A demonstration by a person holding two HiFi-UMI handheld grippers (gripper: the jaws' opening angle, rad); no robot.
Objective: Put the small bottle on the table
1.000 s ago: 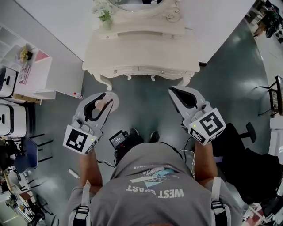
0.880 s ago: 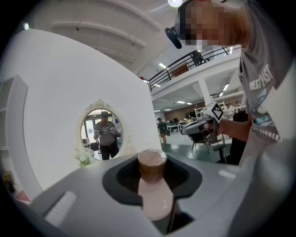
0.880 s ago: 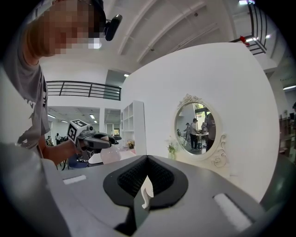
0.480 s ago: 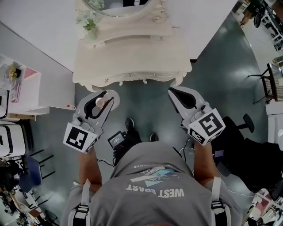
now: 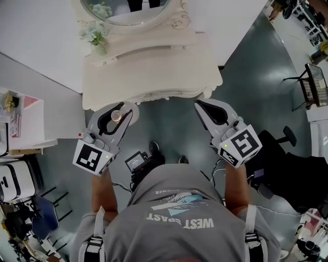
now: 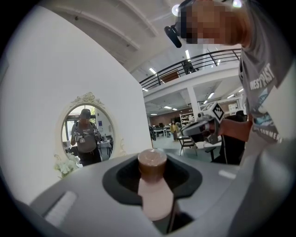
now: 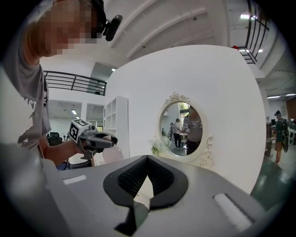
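Small bottle [image 5: 117, 115] is pinched in the left gripper [image 5: 123, 108], left of centre in the head view. It has a pale pink body and a brown cap, and it stands upright with the jaws clamped on its body. It's in the air just short of the front edge of the cream dressing table [image 5: 154, 71] in the upper middle of the frame, so it isn't over the top yet. Right gripper [image 5: 201, 106], right of centre, has its jaws together with nothing in them.

How I'd do it: carry it forward over a bare bit of tabletop, keep it upright, lower until the base sits flat, then let go. Stay clear of the flower vase [image 5: 97, 40] at upper left and the oval mirror [image 5: 128, 6] at the top edge. The bottle's narrow, so I reckon it tips easily if released early.

Writing: the grey T-shirt [image 5: 179, 215] at the bottom says "WEST COAST", upside down. Can't read anything on the bottle. The marker cubes [image 5: 92, 159] only carry black-and-white patterns.
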